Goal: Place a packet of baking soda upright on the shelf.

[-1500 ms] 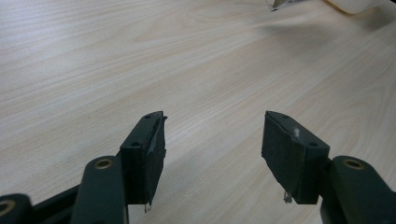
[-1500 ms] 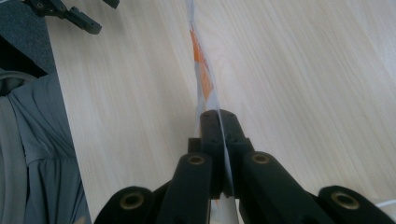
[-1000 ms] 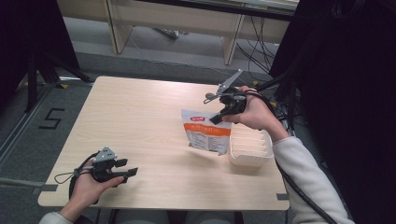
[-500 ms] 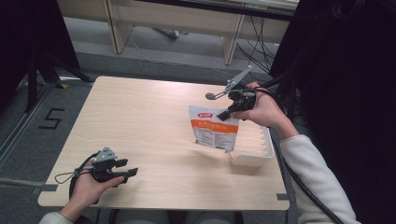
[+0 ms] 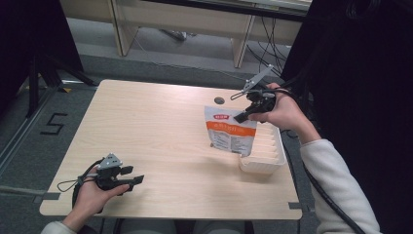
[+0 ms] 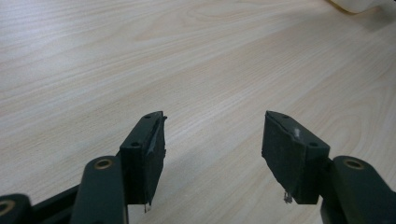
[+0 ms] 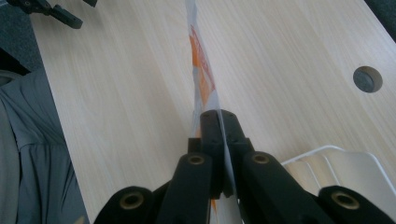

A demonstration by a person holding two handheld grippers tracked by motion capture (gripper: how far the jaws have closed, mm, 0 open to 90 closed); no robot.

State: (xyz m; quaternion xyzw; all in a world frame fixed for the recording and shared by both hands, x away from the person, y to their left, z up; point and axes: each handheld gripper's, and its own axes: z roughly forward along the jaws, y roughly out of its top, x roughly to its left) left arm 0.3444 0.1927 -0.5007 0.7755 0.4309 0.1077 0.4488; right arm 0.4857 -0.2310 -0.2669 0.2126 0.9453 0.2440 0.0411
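my right gripper [image 5: 242,117] has its black jaws clamped on the top edge of a flat white-and-orange printed foil pouch [image 5: 229,132]. the pouch hangs upright from that pinch, its lower edge at or just above the pale wood-grain table [image 5: 156,122], right beside the near left corner of a white ribbed plastic tray [image 5: 272,156]. in the right gripper view the pouch [image 7: 201,74] runs edge-on straight away from the closed jaws, thin as a sheet, with the tray rim [image 7: 327,154] low at the right and a round grey cable grommet [image 7: 367,78] further off.

my left gripper [image 5: 127,181] lies at the near left of the table in my hand, jaws spread wide with nothing between them; its own view shows bare wood between the two pads [image 6: 145,154].

risks, as i judge them: the grip is on a narrow strip at the top seam, so the pouch can pivot or swing if i move fast, and a slick film could slide out of the pads. if i carry it toward the tray, the dangling bottom corner may catch the tray wall and nudge the light tray or fold the pouch. my left gripper is well apart, so it cannot steady anything yet.

writing: the pouch carries a small red logo patch at top, an orange band with white characters and fine print below, all too small for me to read. a dark "5" [image 5: 54,124] is marked on the grey floor left of the table.
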